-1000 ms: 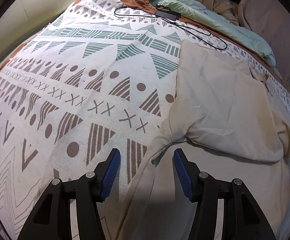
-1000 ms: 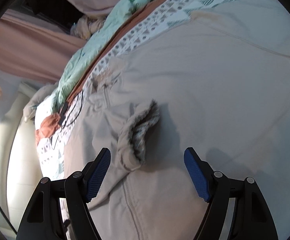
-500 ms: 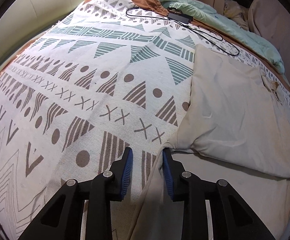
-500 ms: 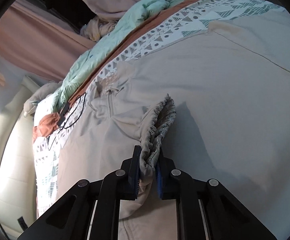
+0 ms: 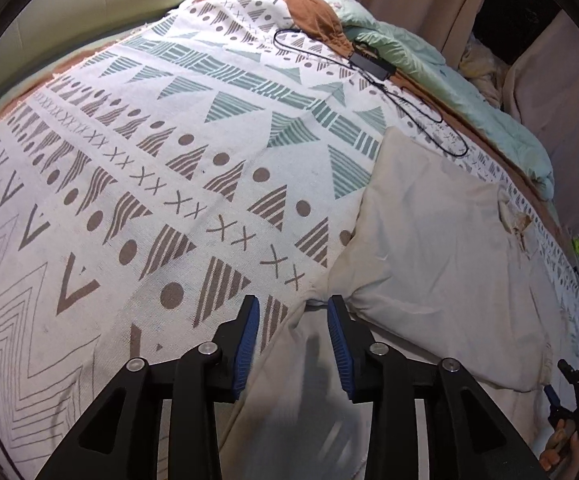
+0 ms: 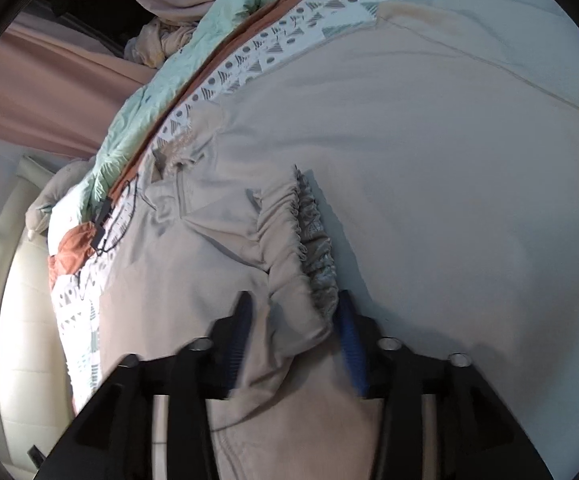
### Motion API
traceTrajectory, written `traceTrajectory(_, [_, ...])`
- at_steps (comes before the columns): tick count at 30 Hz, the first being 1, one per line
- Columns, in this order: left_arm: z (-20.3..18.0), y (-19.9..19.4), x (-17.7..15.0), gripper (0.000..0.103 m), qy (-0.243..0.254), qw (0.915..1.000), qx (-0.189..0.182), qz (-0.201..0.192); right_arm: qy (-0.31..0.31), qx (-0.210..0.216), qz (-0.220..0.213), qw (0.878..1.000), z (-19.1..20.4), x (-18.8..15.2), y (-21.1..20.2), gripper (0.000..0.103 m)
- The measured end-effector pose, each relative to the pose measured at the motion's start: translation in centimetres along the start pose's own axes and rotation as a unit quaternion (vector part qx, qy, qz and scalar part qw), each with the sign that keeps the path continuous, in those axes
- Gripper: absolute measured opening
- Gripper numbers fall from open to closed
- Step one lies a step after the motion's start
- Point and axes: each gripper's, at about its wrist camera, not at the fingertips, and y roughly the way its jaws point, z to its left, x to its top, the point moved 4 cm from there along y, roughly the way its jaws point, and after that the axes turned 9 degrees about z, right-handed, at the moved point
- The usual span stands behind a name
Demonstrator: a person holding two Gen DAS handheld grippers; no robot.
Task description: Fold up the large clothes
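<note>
no readable text, labels, brands or numbers in either view; the bedspread (image 5: 177, 168) carries only woven shapes: x marks, dots, triangles, chevrons, not lettering; the black adapter (image 5: 371, 65) shows no legible marking

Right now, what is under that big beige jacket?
The jacket lies on a patterned blanket that shows to its left and beyond its collar. Whatever sits directly beneath the jacket is covered from both views.
</note>
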Motion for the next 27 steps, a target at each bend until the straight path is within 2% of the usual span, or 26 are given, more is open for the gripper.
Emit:
traceTrajectory(1, [-0.2,-0.8,-0.1,0.056,0.001,0.9999,-0.009,-0.008,-0.001,0.004,-0.012,1.000,-0.1,0.0,-1.2,0.069])
traceTrajectory(2, [-0.5,-1.7,-0.2,0.070,0.001,0.9996,-0.020,-0.019,-0.004,0.004,-0.024,1.000,-0.2,0.1,-2.3,0.076])
traceTrajectory(3, [-0.8,-2.7,-0.4,0.080,0.002,0.9991,-0.028,-0.032,-0.007,0.002,-0.034,0.999,-0.3,0.1,-3.4,0.077])
traceTrajectory(5, [-1.3,-4.4,-0.5,0.084,0.005,0.9980,-0.034,-0.053,-0.009,0.003,-0.043,0.999,-0.8,0.2,-5.4,0.077])
traceTrajectory(9, [-2.1,-6.9,-1.0,0.084,0.012,0.9960,-0.046,-0.075,0.001,0.002,-0.058,0.998,-2.3,0.3,-8.8,0.077])
traceTrajectory(16, [-4.0,-8.6,-2.0,0.084,0.010,0.9935,-0.061,-0.096,0.010,-0.009,-0.102,0.995,-5.1,1.4,-14.1,0.077])
traceTrajectory(27, [-10.6,-6.9,-4.1,0.084,0.054,0.9914,-0.071,-0.096,0.077,-0.034,-0.184,0.979,-14.5,4.2,-20.2,0.077])
